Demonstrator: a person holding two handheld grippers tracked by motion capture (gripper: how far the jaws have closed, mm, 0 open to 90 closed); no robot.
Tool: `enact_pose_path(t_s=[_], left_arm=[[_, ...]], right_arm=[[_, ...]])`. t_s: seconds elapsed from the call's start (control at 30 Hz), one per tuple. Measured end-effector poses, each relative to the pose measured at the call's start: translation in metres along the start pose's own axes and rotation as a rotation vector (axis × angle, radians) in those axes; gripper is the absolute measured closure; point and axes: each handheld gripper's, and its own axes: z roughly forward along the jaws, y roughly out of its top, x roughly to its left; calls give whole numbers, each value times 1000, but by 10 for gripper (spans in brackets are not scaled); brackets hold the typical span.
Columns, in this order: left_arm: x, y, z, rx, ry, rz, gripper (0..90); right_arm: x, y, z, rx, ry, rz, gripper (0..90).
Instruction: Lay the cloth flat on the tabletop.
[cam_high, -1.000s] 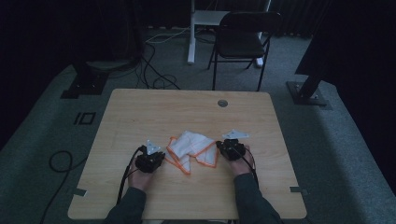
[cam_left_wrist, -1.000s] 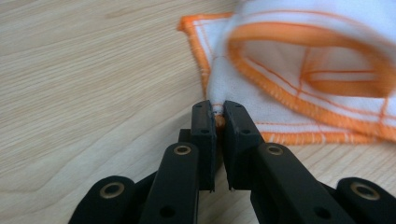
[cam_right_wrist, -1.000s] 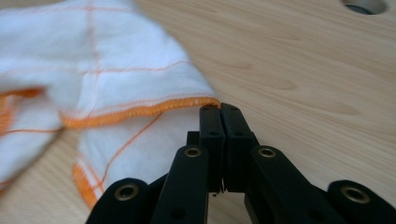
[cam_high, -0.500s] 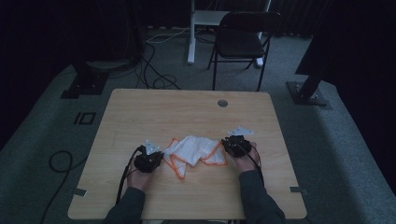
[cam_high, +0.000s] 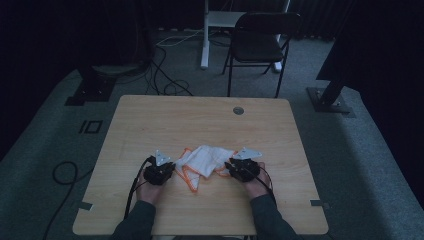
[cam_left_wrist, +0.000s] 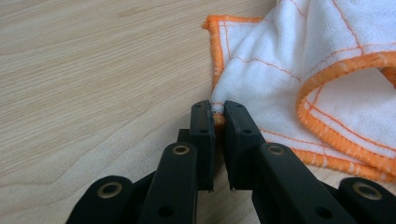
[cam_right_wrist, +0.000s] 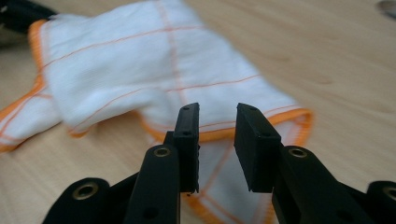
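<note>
Since a second ago, both grippers have drifted slightly down the frame and the cloth has bunched into a smaller, crumpled heap between them.

From the high view, the white cloth with orange hem lies on the wooden table in the lower middle of the frame, the left gripper touching its left edge and the right gripper just at its right edge.

Along the left gripper view, the jaws are pinched nearly together on a fold of the cloth at its hem, with only a sliver of fabric between the tips. That hold looks shallow; a sideways tug could slide the hem out.

Along the right gripper view, the jaws stand apart with a clear gap and hold nothing, while the cloth spreads across the upper left with an orange edge running behind the tips. Closing from here could catch two layers at once, or miss the hem and nip bare table, leaving the cloth twisted when pulled.
</note>
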Motion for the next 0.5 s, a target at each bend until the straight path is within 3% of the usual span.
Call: enact_pose_path(t_s=[0.33,0.5], left_arm=[[1,0,0,-1,-3,-1,834],[1,0,0,-3,-6,-4,834]], right_arm=[[17,-2,17,43,59,-44,660],[16,0,20,53,42,-56,842]])
